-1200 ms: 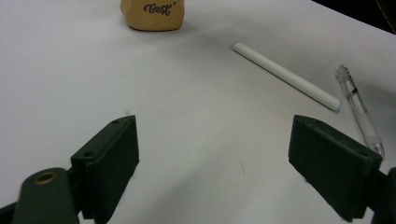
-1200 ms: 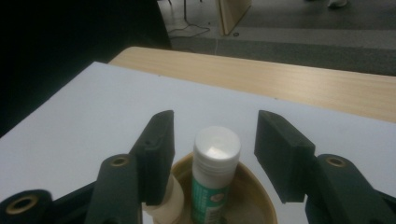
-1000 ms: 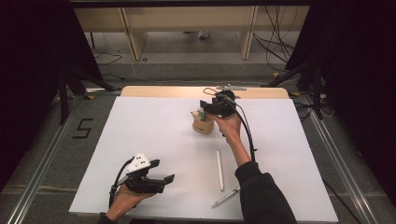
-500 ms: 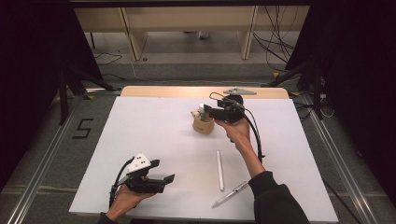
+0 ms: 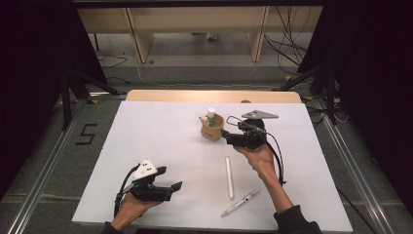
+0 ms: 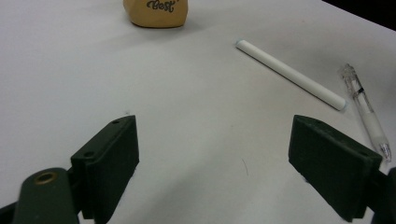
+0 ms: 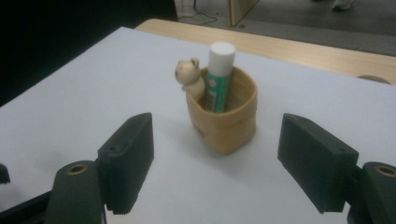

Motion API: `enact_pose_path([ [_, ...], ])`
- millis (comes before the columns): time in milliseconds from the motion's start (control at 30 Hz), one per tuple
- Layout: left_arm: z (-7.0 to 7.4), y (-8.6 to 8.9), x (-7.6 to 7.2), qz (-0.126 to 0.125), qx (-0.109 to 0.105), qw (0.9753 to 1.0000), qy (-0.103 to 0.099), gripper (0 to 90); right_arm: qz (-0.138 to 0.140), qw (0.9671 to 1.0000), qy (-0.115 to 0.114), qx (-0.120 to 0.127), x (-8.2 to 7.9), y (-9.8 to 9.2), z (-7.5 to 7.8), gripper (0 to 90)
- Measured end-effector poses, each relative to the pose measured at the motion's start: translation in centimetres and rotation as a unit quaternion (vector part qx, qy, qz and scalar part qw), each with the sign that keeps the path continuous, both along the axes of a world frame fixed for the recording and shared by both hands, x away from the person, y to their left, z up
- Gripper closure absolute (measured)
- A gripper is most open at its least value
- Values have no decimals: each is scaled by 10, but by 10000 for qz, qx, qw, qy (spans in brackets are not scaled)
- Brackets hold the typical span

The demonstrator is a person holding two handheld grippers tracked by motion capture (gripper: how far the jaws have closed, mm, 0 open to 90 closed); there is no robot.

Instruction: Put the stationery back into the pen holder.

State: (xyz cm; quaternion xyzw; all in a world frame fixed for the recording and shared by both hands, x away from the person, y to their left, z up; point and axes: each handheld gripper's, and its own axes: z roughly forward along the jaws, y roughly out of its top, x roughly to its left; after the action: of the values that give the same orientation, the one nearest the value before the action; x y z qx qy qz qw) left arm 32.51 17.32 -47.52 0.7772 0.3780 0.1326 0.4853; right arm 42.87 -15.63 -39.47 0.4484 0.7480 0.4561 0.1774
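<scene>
So the right gripper (image 5: 228,138) sat just right of centre in the high view, fingers spread wide with nothing in them, pointed at the small tan pouch-like pen cup (image 5: 212,127) just beside it. In the right gripper view that cup (image 7: 227,119) stood mid-frame beyond the fingers, with a little bear figure (image 7: 188,76) on its rim and a green glue stick with a white cap (image 7: 218,78) standing inside. The left gripper (image 5: 171,188) hung at lower left over the white surface (image 5: 146,141), fingers also wide apart and empty. A white stick (image 5: 228,177) and a clear ballpoint pen (image 5: 240,203) lay lower centre, near each other.
</scene>
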Motion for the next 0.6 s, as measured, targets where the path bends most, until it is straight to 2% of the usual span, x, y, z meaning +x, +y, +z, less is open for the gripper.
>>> enact_pose_path([
  [100,0,1,0,14,-7,10000,-9,157,-35,10000,-12,-56,-13,-1,-3,275],
  [200,1,2,0,40,-36,10000,-16,158,43,10000,-8,9,-25,0,-9,276],
  [267,1,3,0,41,-40,10000,-25,157,92,9999,50,-51,-32,1,-13,276],
  [600,2,4,1,64,-50,10000,-56,157,202,9994,169,-219,-54,6,-23,276],
])
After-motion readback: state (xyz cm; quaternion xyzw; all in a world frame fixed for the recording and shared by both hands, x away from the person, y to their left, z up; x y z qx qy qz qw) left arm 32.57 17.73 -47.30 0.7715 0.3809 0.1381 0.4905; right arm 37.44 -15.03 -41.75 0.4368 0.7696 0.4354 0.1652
